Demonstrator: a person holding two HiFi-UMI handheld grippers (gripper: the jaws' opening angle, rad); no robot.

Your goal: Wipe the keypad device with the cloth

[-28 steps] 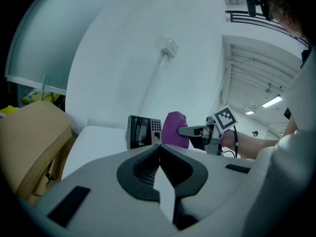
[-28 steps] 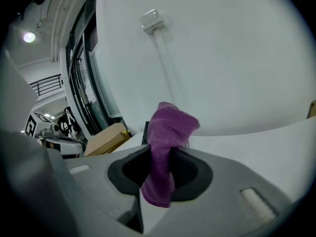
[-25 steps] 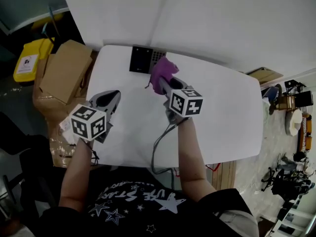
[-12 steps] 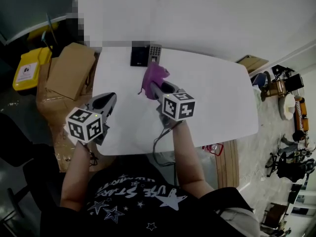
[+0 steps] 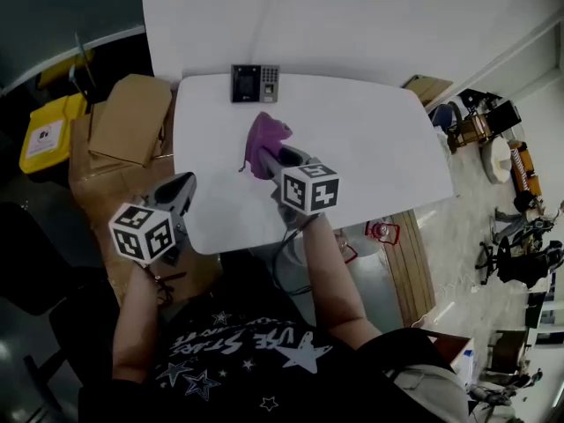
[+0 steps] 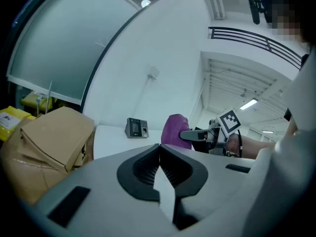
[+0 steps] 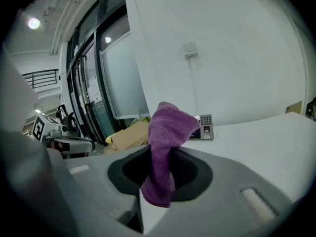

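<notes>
We see the purple cloth (image 7: pixel 165 132) pinched between the closed jaws of the right gripper (image 7: pixel 160 168). Its bunched top rises above them and a short tail hangs below. The keypad device (image 5: pixel 255 84) is a dark unit with a screen on its left and grey keys on its right. It stands at the far edge of the white counter (image 5: pixel 370 148), well ahead of those jaws and apart from the cloth.

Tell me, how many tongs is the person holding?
2. The left tongs are shut and empty by the left edge of the white table; the right tongs are over the table, shut on the purple cloth.
</notes>
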